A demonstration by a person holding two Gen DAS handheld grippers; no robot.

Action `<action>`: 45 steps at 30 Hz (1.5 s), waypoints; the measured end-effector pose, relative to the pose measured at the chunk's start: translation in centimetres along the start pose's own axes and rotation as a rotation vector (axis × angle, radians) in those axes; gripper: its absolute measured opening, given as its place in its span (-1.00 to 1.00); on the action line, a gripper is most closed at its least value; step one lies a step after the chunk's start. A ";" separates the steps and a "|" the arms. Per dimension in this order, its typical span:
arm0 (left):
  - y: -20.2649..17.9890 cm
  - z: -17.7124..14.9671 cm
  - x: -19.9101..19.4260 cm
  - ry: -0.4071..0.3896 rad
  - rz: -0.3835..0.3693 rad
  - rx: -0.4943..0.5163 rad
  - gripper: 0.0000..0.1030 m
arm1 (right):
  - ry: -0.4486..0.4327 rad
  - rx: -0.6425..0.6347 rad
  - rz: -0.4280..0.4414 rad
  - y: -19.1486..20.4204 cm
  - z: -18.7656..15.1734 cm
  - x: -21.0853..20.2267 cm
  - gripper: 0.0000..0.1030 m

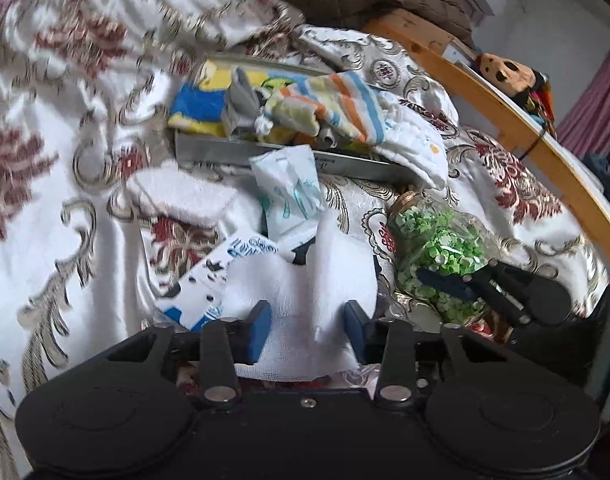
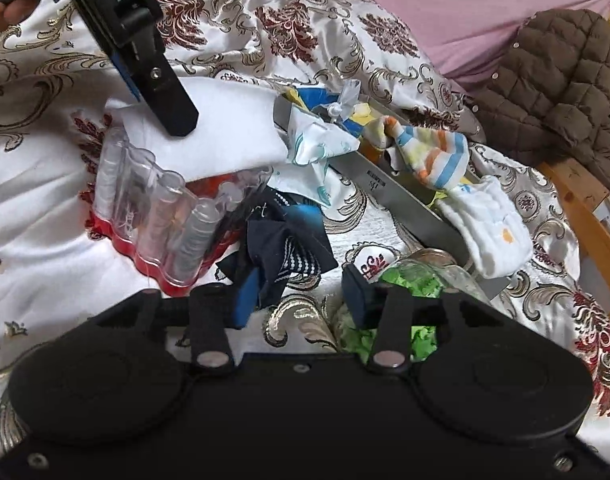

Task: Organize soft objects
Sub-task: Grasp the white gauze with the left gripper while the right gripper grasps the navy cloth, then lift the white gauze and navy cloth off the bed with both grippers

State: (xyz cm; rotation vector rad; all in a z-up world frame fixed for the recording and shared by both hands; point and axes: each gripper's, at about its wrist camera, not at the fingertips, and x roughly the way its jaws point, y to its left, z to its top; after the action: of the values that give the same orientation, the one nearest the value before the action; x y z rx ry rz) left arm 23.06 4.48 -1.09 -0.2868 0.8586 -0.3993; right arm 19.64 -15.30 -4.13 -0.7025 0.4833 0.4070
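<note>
A metal tray (image 1: 265,154) on the bed holds soft items: a yellow-blue towel (image 1: 201,106), a striped cloth (image 1: 341,106) and a white quilted cloth (image 1: 417,148) over its rim. The tray (image 2: 389,192) also shows in the right wrist view. My left gripper (image 1: 308,330) is open, its blue pads either side of a white gauze cloth (image 1: 305,284). My right gripper (image 2: 301,300) is open over the bedspread, next to a dark navy sock bundle (image 2: 281,248). A tissue pack (image 1: 289,188) lies before the tray.
A glass jar of green bits (image 1: 441,256) lies right of the gauze. A clear and red plastic case (image 2: 165,220) sits left of the dark socks. A white fluffy towel (image 1: 181,196), a wooden bed rail (image 1: 517,120) and a brown quilted jacket (image 2: 565,92) are around.
</note>
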 end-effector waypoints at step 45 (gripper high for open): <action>0.0 0.6 -2.1 -0.069 -0.026 -0.043 -0.87 | -0.052 0.024 -0.067 0.3 0.0 0.1 -1.00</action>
State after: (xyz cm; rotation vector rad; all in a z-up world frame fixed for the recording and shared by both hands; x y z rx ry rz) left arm 22.29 5.44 0.66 -0.3501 0.7973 -0.3936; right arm 19.54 -15.07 -4.30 -0.6819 0.4141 0.3549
